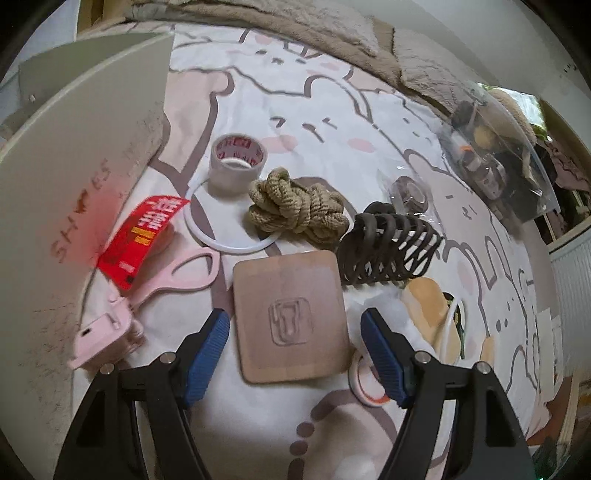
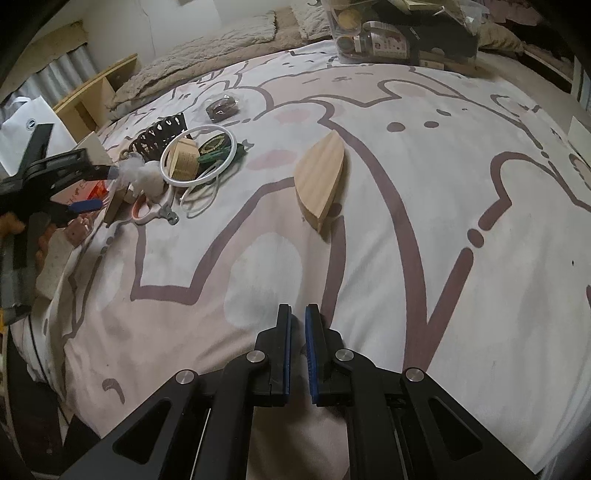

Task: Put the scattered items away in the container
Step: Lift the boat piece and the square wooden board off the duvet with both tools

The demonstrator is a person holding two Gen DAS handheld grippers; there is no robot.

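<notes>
Left gripper [image 1: 293, 343] has its fingers spread wide, straddling a square tan coaster [image 1: 291, 317] with an embossed logo; the blue pads [image 1: 208, 350] sit either side of it, not touching as far as I can tell; coaster lies flat on the cartoon-print bedsheet [image 1: 332, 110].

Scattered items cluster just past the coaster: knotted beige rope [image 1: 295, 206] on a white ring [image 1: 229, 236]; grey tape roll [image 1: 234, 166] at the ring's far edge; dark brown hair claw [image 1: 388, 247] right of the rope; small dark roll [image 1: 410, 192] beyond the claw; pink scissors [image 1: 181, 273] left of the coaster with a red printed card [image 1: 142, 240] over the handles; pink clip-like piece [image 1: 103, 336] at near left.

Container: a grey box [image 1: 74, 177] with "SHOES" handwritten on its flap stands at the left edge, just beside the scissors; its inside is not visible.

Right gripper [image 2: 298, 325] hovers over bare sheet, fingers nearly pressed together with a thin gap, holding nothing; a boat-shaped wood block [image 2: 321, 184] lies ahead of it, well apart; a second white ring [image 2: 199, 155] and the item pile sit at far left; a clear bag of bottles [image 2: 399, 33] rests at the far edge.
</notes>
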